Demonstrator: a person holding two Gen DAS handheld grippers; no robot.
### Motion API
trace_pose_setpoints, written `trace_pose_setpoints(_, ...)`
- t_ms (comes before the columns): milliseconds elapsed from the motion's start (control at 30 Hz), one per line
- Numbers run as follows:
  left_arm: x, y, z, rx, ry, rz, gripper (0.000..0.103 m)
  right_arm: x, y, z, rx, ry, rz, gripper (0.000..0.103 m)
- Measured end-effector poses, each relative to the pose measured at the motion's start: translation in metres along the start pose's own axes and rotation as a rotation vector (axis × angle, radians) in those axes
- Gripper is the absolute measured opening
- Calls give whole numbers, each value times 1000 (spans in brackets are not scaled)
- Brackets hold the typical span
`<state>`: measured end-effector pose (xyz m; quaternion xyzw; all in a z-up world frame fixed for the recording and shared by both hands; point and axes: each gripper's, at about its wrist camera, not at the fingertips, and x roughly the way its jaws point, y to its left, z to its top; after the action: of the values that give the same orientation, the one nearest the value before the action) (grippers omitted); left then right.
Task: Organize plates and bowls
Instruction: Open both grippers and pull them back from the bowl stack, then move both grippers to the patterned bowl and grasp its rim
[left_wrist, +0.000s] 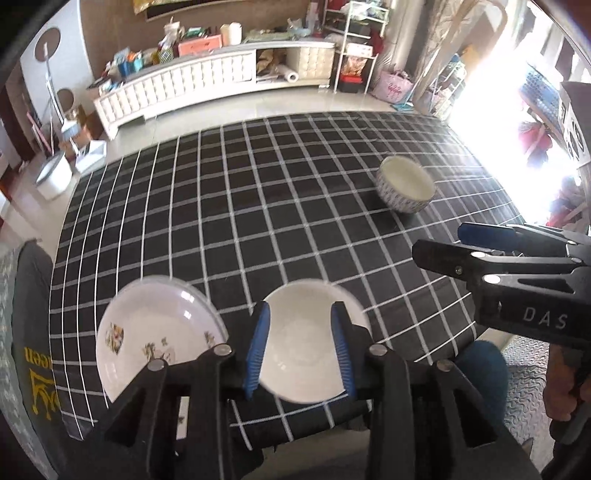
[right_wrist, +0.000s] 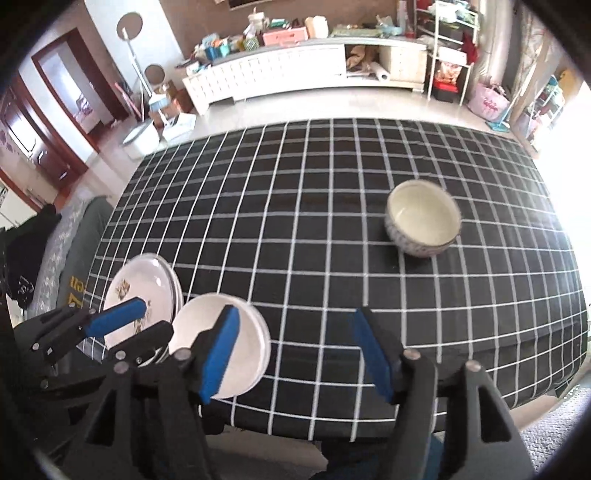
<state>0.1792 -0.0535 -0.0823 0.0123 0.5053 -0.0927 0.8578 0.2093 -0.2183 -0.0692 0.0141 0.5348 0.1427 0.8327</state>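
Note:
A plain white plate (left_wrist: 301, 341) lies near the table's front edge; it also shows in the right wrist view (right_wrist: 236, 347). A flowered plate (left_wrist: 159, 328) lies just left of it, on another plate in the right wrist view (right_wrist: 147, 288). A patterned bowl (left_wrist: 404, 188) stands upright at the far right, seen too in the right wrist view (right_wrist: 423, 218). My left gripper (left_wrist: 301, 352) is open above the white plate, a finger on each side. My right gripper (right_wrist: 295, 354) is open and empty above the front edge, right of the white plate; it also shows in the left wrist view (left_wrist: 443, 245).
The table has a black cloth with a white grid (right_wrist: 295, 206). A grey chair back (left_wrist: 33, 295) stands at the table's left. A long white cabinet (left_wrist: 207, 81) and shelves (left_wrist: 354, 48) stand across the floor behind.

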Motion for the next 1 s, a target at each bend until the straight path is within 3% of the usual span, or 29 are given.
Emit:
trace_pose_setpoints(167, -5, -26, 22, 52, -32, -5, 40, -14, -25, 12, 20, -43, -24, 80)
trace_pose_setpoints(500, 11, -69, 77, 118, -46, 0, 51, -20, -87, 42, 86, -78, -48, 82)
trace_pose_setpoints(1000, 74, -80, 146, 75, 26, -14, 51, 27, -137, 86, 101, 4, -25, 82)
